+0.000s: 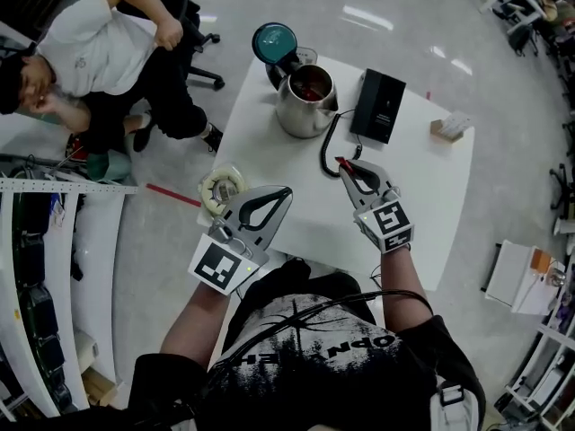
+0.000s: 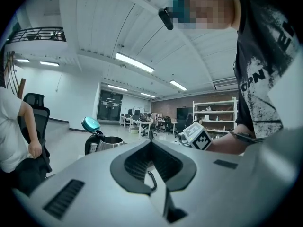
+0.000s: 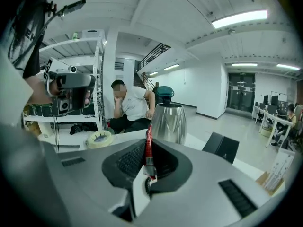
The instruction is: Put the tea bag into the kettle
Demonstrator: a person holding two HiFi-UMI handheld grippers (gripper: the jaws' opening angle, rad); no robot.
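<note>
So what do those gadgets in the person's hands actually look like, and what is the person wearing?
Both are pale grey plastic. The left tongs and the right tongs each have two pointed jaws lined with black ribbed pads, framing a teardrop-shaped gap. Each carries a white cube printed with black square markers. The person wears a black short-sleeved T-shirt with white print.

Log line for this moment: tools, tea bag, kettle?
right tool: shut on tea bag | left tool: shut, empty | kettle: lid open | tea bag not yet inside
</note>
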